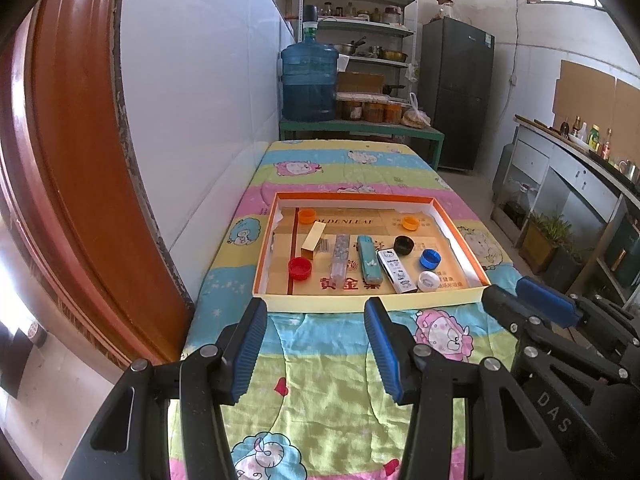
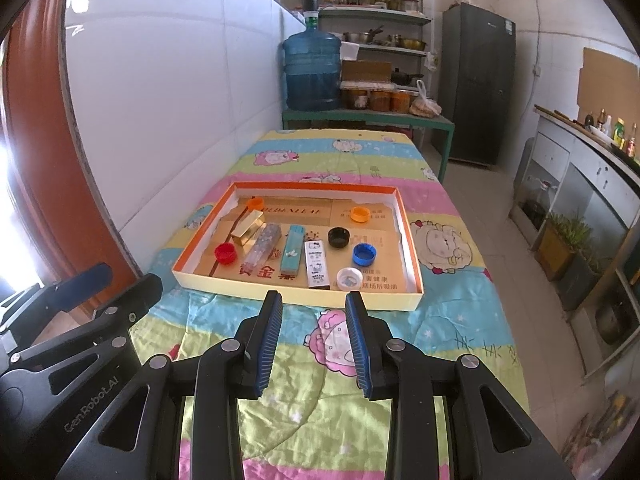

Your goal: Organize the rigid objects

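While both your tools hover empty over the quilted bench (image 1: 320, 380), the left tool (image 1: 316, 344) is spread wide and the right tool (image 2: 314, 344) narrower, nothing between. Just beyond lies the orange-rimmed tray (image 1: 360, 302), holding four slim boxes side by side, with coloured bottle caps scattered around them.

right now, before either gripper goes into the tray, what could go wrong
1. The white cap touches the kitty box, so grabbing one may nudge the other.
2. The clear tube, gold box and teal box lie close together, leaving little finger room.
3. The tray wall could catch a low approach by the right gripper.
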